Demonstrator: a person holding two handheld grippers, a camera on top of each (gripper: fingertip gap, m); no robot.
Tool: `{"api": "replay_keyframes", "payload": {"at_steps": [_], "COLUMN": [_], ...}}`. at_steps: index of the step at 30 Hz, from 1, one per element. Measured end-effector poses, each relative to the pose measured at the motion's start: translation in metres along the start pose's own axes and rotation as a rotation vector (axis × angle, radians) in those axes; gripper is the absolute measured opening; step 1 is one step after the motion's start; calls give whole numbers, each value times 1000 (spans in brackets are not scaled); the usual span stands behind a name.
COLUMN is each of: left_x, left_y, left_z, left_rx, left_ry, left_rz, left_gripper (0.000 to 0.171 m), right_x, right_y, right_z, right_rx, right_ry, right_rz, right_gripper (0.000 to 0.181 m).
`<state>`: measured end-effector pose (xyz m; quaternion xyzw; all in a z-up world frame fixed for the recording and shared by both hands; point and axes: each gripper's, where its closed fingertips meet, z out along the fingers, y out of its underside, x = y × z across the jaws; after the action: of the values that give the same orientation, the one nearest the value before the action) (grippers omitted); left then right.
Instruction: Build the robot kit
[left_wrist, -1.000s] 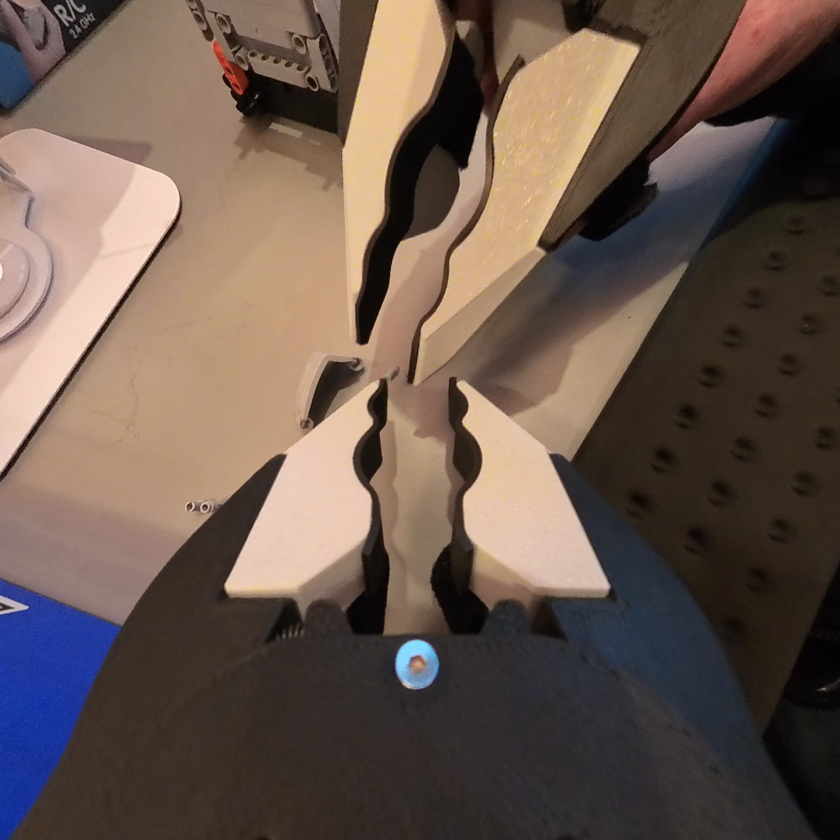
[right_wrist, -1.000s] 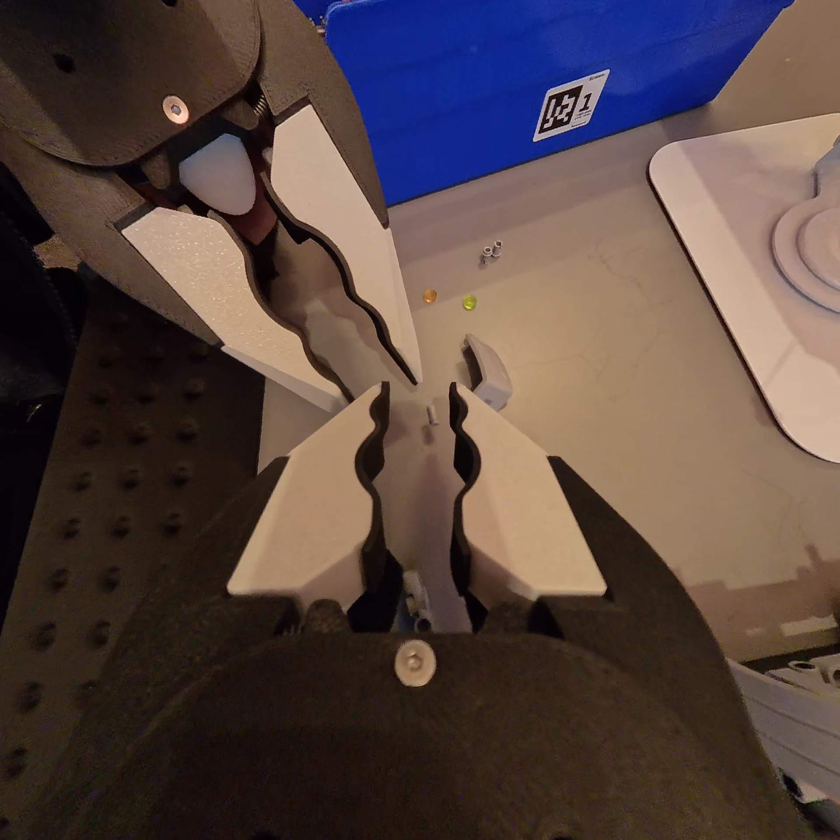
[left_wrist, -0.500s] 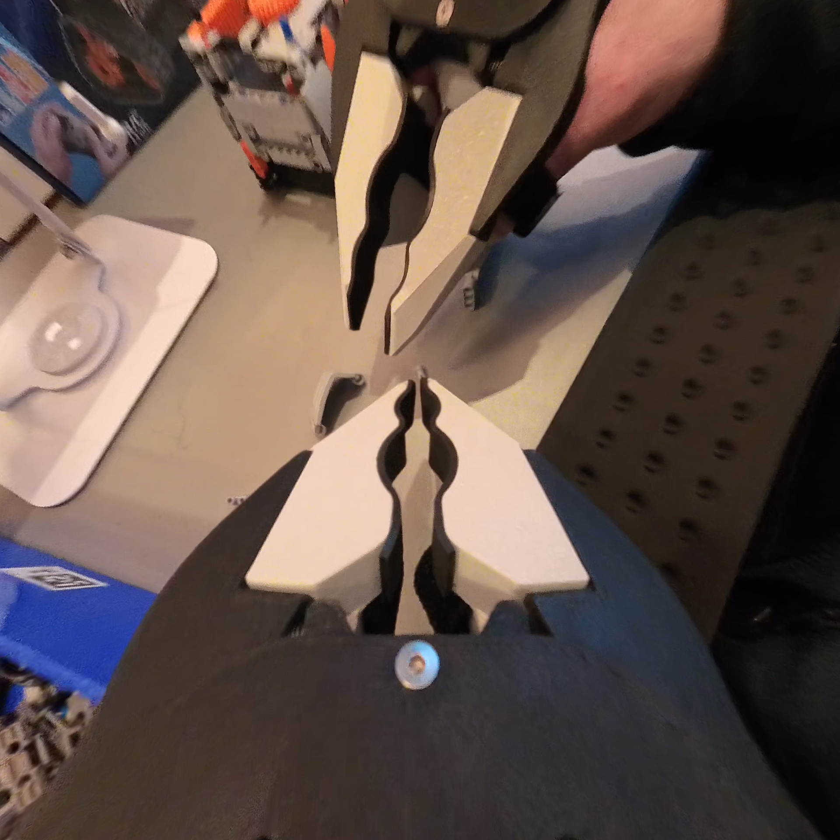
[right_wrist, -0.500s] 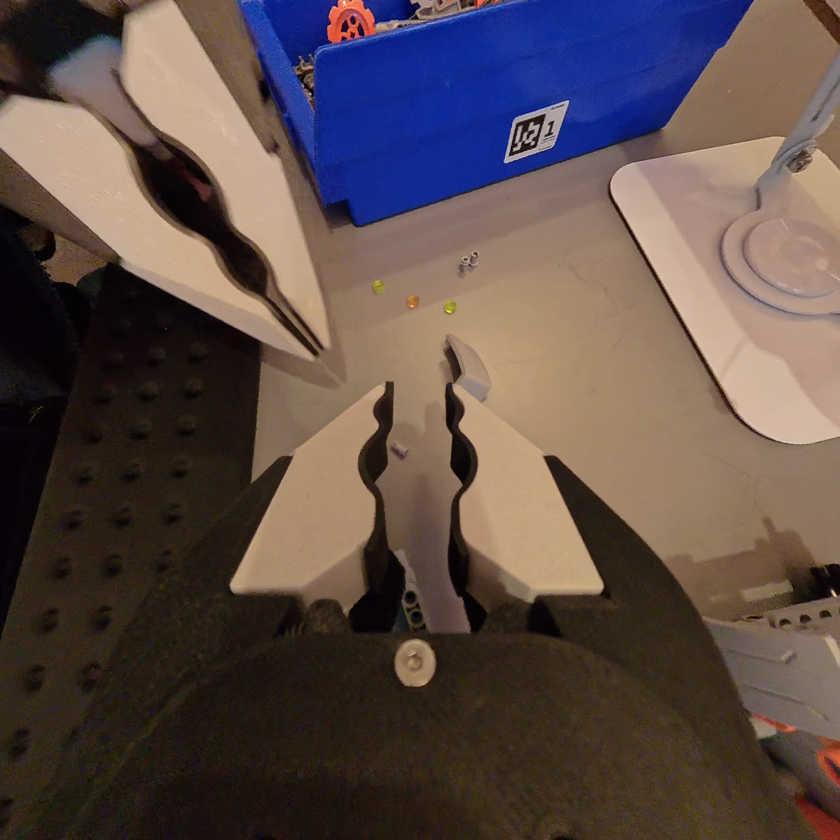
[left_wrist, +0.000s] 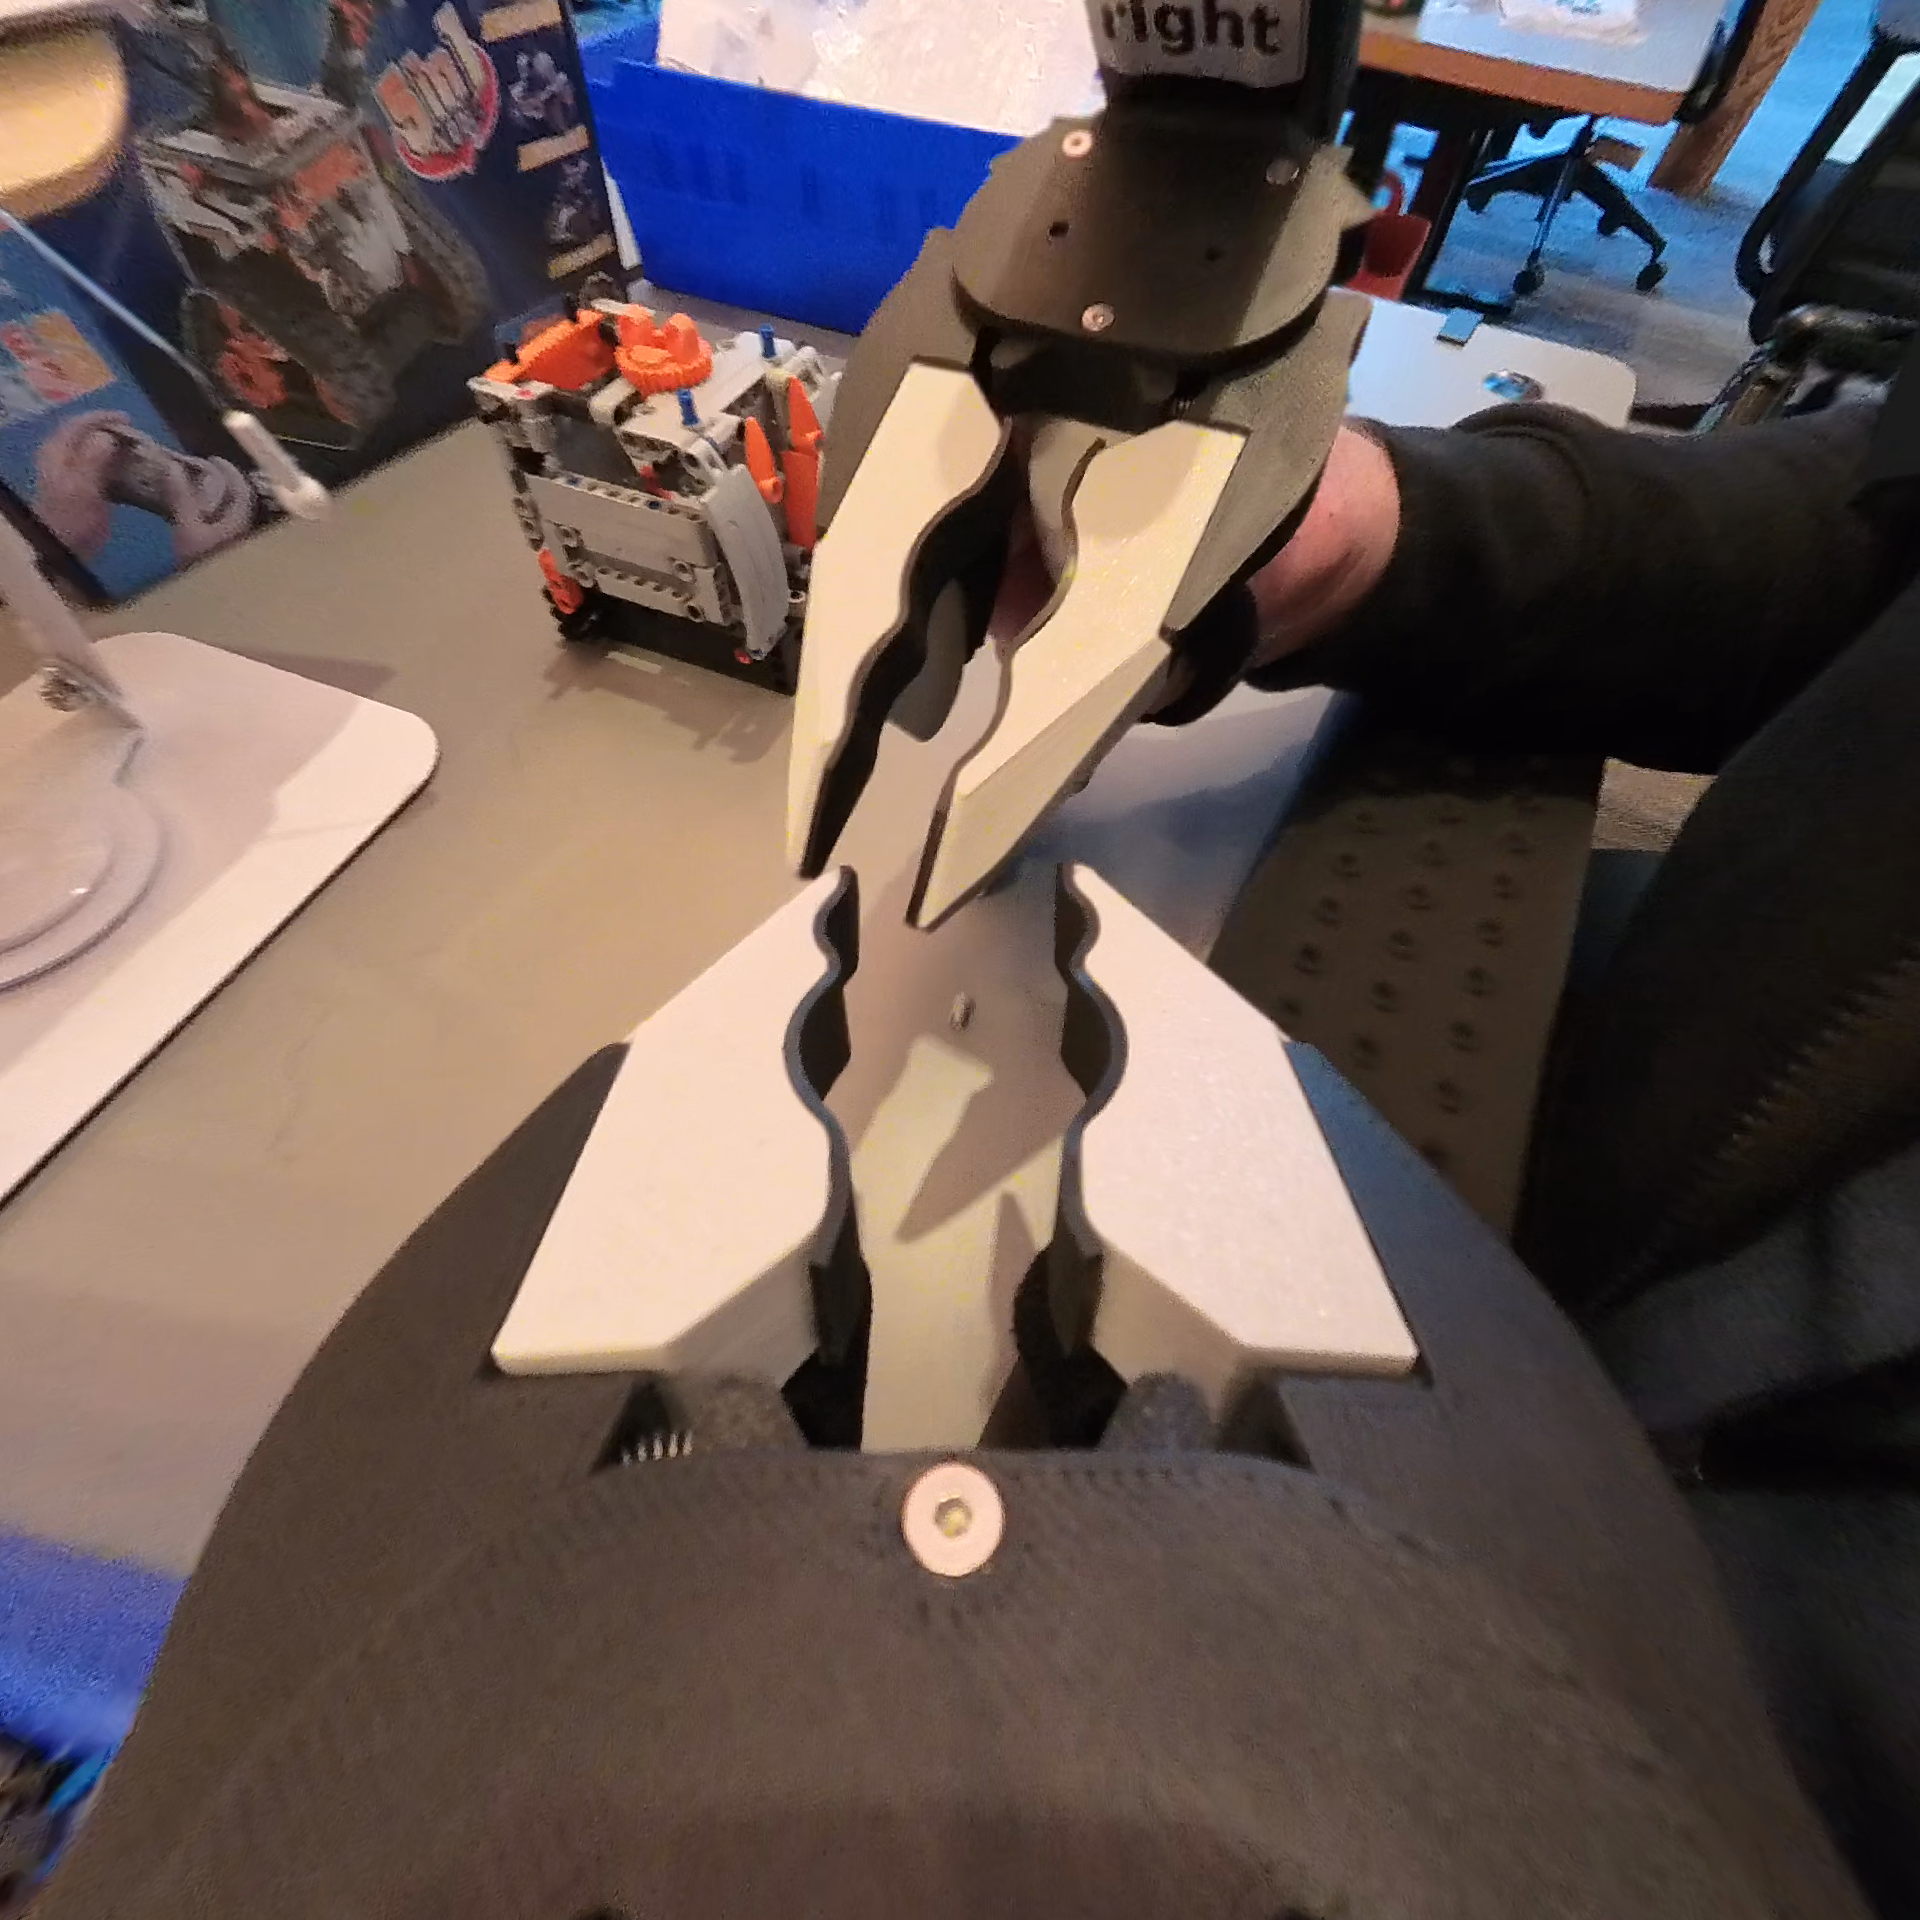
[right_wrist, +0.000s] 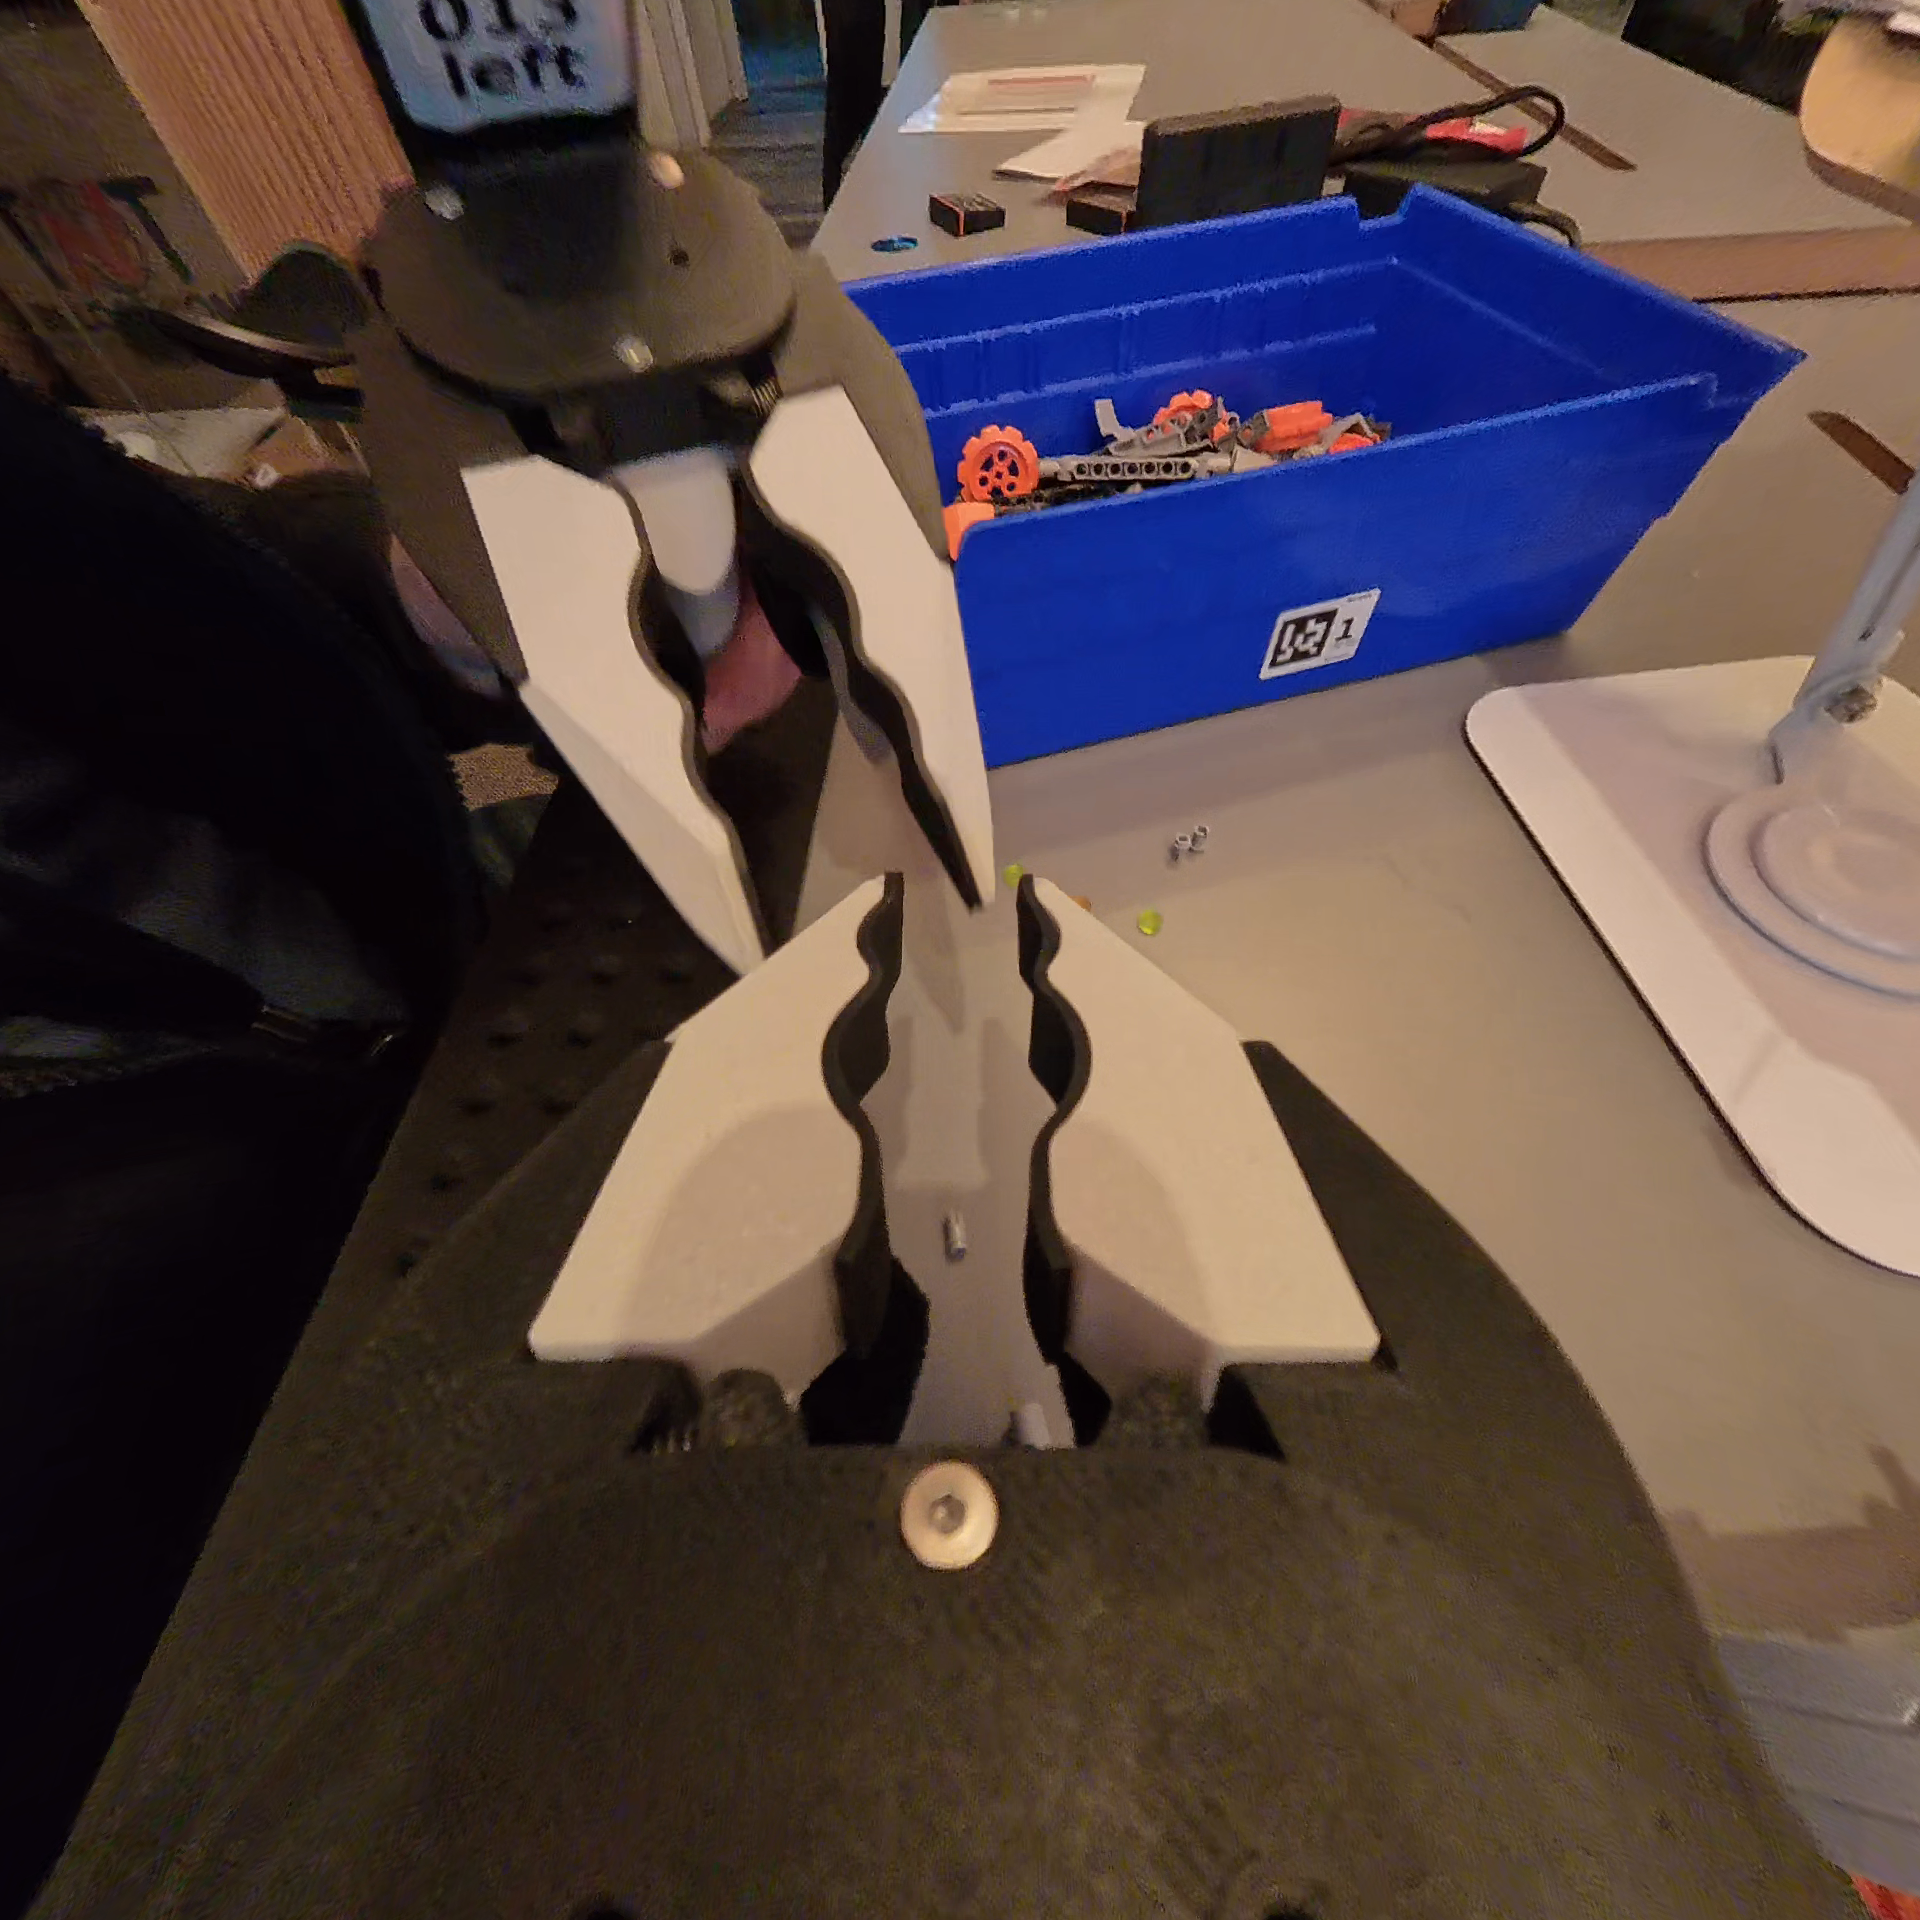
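The left tool (left_wrist: 956, 883), black-bodied with white wavy-edged fingers, is spread wide and holds nothing; a tiny grey cylindrical peg (left_wrist: 961, 1006) lies on the grey counter (left_wrist: 499, 831) below the gap between its fingers. The right tool (right_wrist: 956, 894), of the same build, is parted to a medium gap and likewise grips nothing; the same peg (right_wrist: 954, 1236) shows on the counter under its gap. The two tools point at each other, tips close together above the counter, neither touching the peg.

In the left wrist view, a grey and orange brick-built model (left_wrist: 665, 488) stands at 11 o'clock from the left tool, and a white rounded-corner base plate (left_wrist: 260, 769) lies at 9 o'clock. A hand in a dark sleeve (left_wrist: 1320, 561) holds the right tool at 1 o'clock.

In the right wrist view, a blue plastic bin (right_wrist: 1351, 540) holding orange and grey parts sits at 1 o'clock. Small yellow-green round studs (right_wrist: 1148, 921) and paired small grey connectors (right_wrist: 1190, 842) lie on the counter just past the right tool's tips. A black perforated mat (right_wrist: 499, 1039) lies at 9 o'clock.
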<state>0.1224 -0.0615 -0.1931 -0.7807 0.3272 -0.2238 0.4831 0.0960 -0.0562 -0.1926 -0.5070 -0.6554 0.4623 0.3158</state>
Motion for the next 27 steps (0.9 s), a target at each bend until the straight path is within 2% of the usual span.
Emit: {"api": "replay_keyframes", "payload": {"at_steps": [9, 15, 19, 25, 27], "left_x": [10, 12, 16, 23, 23], "left_y": [3, 4, -3, 1, -1], "left_z": [30, 34, 32, 35, 35], "left_rx": [-7, -18, 66, 59, 70], "left_ry": [35, 57, 100, 164, 160], "left_rz": [35, 23, -17, -68, -76], "left_gripper": [35, 41, 47, 59, 54], "right_x": [-3, 0, -1, -1, -2], "right_y": [-4, 0, -3, 4, 3], "right_z": [-2, -2, -3, -2, -2], "right_rx": [8, -22, -16, -65, -59], "right_ry": [14, 36, 53, 57, 53], "right_rz": [-29, -42, -67, -87, -93], "right_gripper": [18, 18, 17, 17, 17]}}
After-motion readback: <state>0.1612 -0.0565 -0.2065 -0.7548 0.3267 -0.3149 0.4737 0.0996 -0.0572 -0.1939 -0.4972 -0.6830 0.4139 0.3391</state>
